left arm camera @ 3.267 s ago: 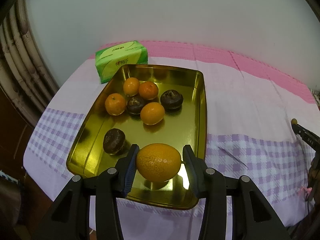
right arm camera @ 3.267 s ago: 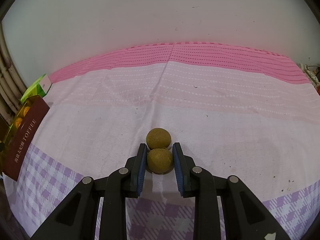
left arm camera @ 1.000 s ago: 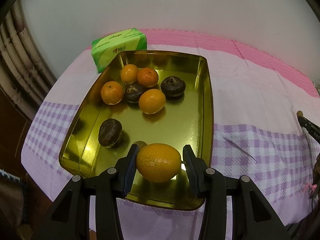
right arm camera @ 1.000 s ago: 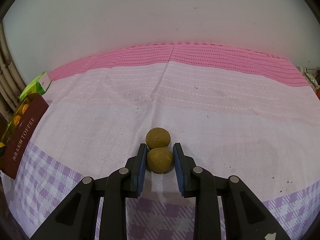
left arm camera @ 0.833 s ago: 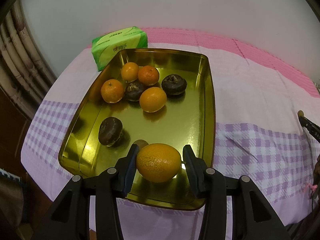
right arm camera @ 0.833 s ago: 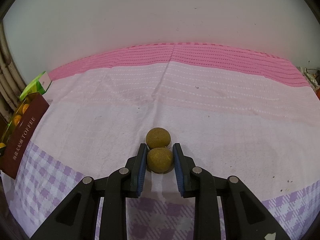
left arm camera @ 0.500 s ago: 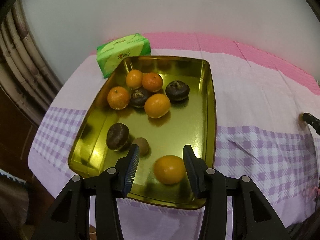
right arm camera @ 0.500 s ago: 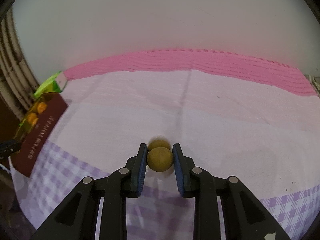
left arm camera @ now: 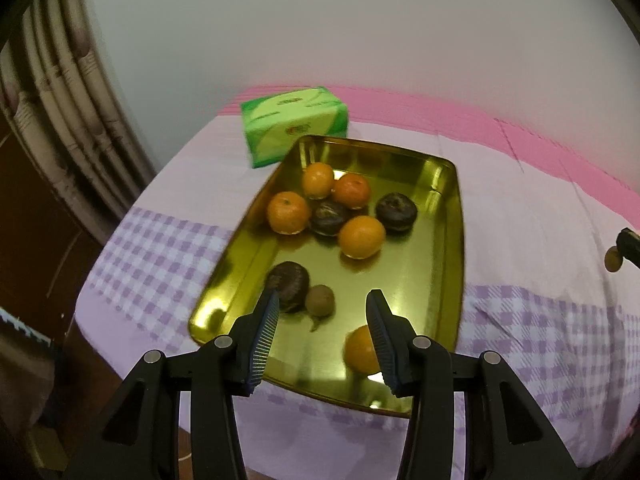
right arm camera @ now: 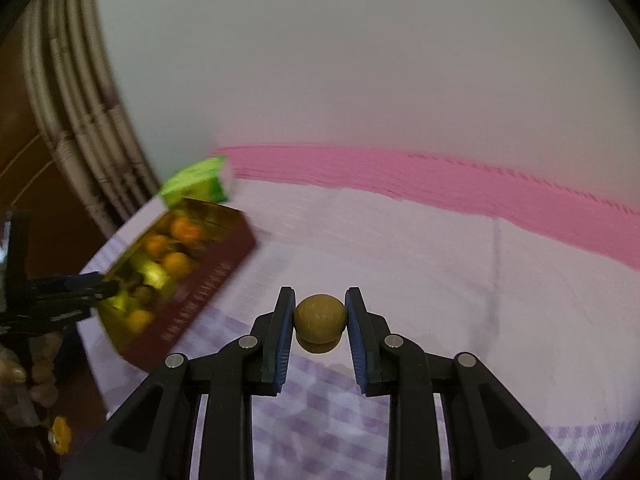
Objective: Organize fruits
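Ahead of both grippers, a pink and lilac checked tablecloth (left arm camera: 520, 240) across the table. Just ahead of the left gripper (left arm camera: 322, 330) and below it, a gold tray (left arm camera: 448, 280); beyond the tray's far corner, a green tissue pack (left arm camera: 294, 128). In the tray's far half, well ahead of the fingers: four oranges (left arm camera: 362, 237) and two dark fruits (left arm camera: 396, 212), bunched together. Closer in, by the left finger's tip, a third dark fruit (left arm camera: 290, 284) with a small brown fruit (left arm camera: 320, 300) touching it. Partly hidden behind the right finger, one more orange (left arm camera: 360, 350) lying on the tray floor. Left jaws parted, empty, raised clear of the fruit.

Right gripper (right arm camera: 320, 316) clamped narrow on a small round brown fruit (right arm camera: 320, 314), lifted off the cloth; tray off to its left, blurred.
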